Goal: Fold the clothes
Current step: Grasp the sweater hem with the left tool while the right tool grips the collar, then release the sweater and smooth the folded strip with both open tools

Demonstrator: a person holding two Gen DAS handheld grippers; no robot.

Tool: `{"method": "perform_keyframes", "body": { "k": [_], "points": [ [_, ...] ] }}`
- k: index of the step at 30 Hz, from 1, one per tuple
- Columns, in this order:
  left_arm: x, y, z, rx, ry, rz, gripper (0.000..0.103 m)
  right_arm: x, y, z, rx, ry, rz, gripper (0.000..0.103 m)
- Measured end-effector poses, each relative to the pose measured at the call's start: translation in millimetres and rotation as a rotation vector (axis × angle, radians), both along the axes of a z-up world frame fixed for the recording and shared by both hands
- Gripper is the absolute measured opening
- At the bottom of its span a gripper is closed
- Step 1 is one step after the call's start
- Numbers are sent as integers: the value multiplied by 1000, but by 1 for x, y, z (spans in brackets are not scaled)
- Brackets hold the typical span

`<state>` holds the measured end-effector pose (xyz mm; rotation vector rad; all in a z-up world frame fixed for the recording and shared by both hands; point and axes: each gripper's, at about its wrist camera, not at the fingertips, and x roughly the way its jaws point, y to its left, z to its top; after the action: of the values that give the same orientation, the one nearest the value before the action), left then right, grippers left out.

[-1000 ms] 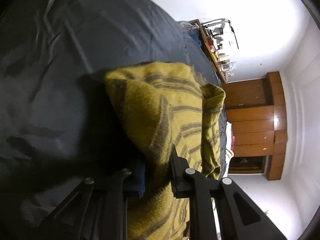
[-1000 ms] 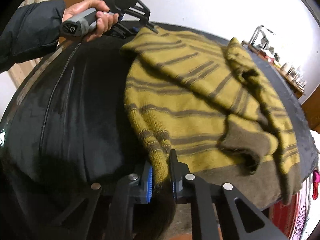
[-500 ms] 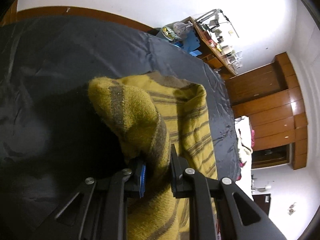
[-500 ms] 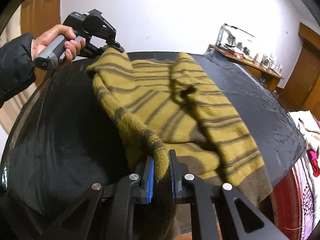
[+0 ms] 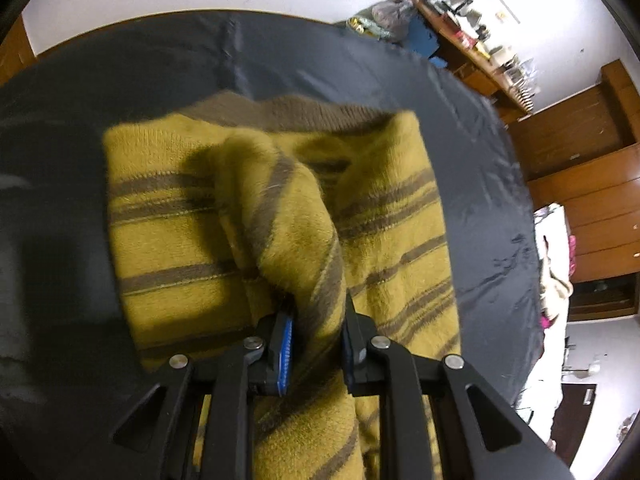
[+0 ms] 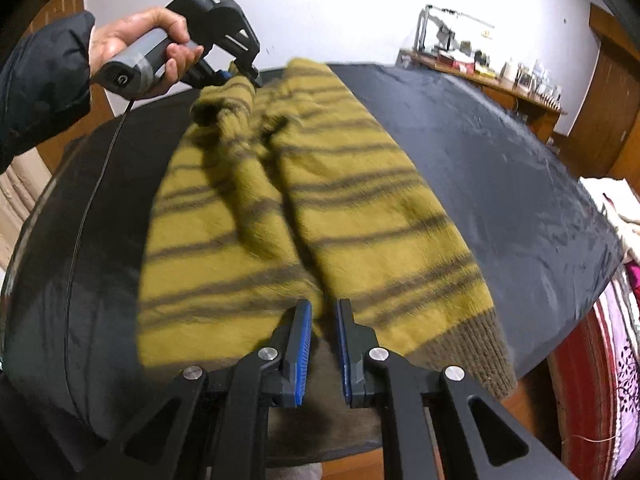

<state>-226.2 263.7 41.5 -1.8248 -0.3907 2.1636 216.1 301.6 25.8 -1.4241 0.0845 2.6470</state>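
Observation:
A mustard-yellow sweater with brown stripes (image 6: 312, 216) lies on a table under a black cloth (image 6: 480, 168). In the left wrist view the sweater (image 5: 384, 216) lies partly folded, its brown ribbed hem at the far side. My left gripper (image 5: 316, 332) is shut on a raised fold of the sweater. It also shows in the right wrist view (image 6: 240, 76) at the sweater's far end, held by a hand. My right gripper (image 6: 323, 336) stands at the sweater's near edge with its jaws a little apart and a fold of the knit between them; I cannot tell whether they pinch it.
The black cloth (image 5: 140, 72) covers the whole table. A wooden shelf with clutter (image 6: 480, 68) stands along the white wall. Wooden cabinets (image 5: 592, 184) are at the right. A patterned red and white fabric (image 6: 616, 340) hangs beyond the table's right edge.
Both grippers carried the sweater's side over onto its body. The right gripper's jaws have parted a little around the edge they held. The left gripper still holds its fold.

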Motion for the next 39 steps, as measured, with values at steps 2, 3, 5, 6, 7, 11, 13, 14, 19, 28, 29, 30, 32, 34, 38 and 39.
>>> {"method": "perform_keyframes", "body": {
  "k": [2,3,5,6,7,11,13,14,19,28,29,30,32,34,38,39],
  "points": [
    [-2,6,-8,-6,-11,0,33,1,10,-10,-11,-29,9,14],
    [-4,7,-9,15,-15,12,38,2,13,-13,-15,-37,17,14],
    [-5,7,-4,77,-21,24,72,4,16,-14,-19,-26,44,14],
    [-6,6,1,104,-19,29,77,5,18,-14,-22,-22,60,14],
    [-6,6,9,121,-7,30,78,5,18,-13,-24,-21,81,14],
    [2,6,47,165,64,-38,81,6,28,-3,-52,7,108,14],
    [10,-3,60,137,95,-46,82,8,33,9,-46,51,119,14],
    [15,-8,66,121,110,-49,82,8,35,14,-43,68,128,14],
    [30,-32,58,80,96,-23,82,-2,28,37,-55,137,228,15],
    [54,7,3,289,-23,-72,82,-30,-15,17,-127,28,416,14],
    [52,12,0,294,-22,-74,83,-32,-16,9,-109,-2,398,14],
    [48,16,-3,295,-24,-71,84,-34,-16,2,-92,-31,379,14],
    [43,21,-10,290,-26,-64,96,-37,-14,-7,-92,-55,355,15],
    [40,26,-14,271,-20,-72,102,-39,-13,-12,-99,-60,339,15],
    [42,28,-11,253,-6,-118,102,-38,-23,-13,-25,-49,329,15],
    [43,27,-9,265,-8,-127,102,-37,-23,-12,-25,-48,322,15]
  ]
}}
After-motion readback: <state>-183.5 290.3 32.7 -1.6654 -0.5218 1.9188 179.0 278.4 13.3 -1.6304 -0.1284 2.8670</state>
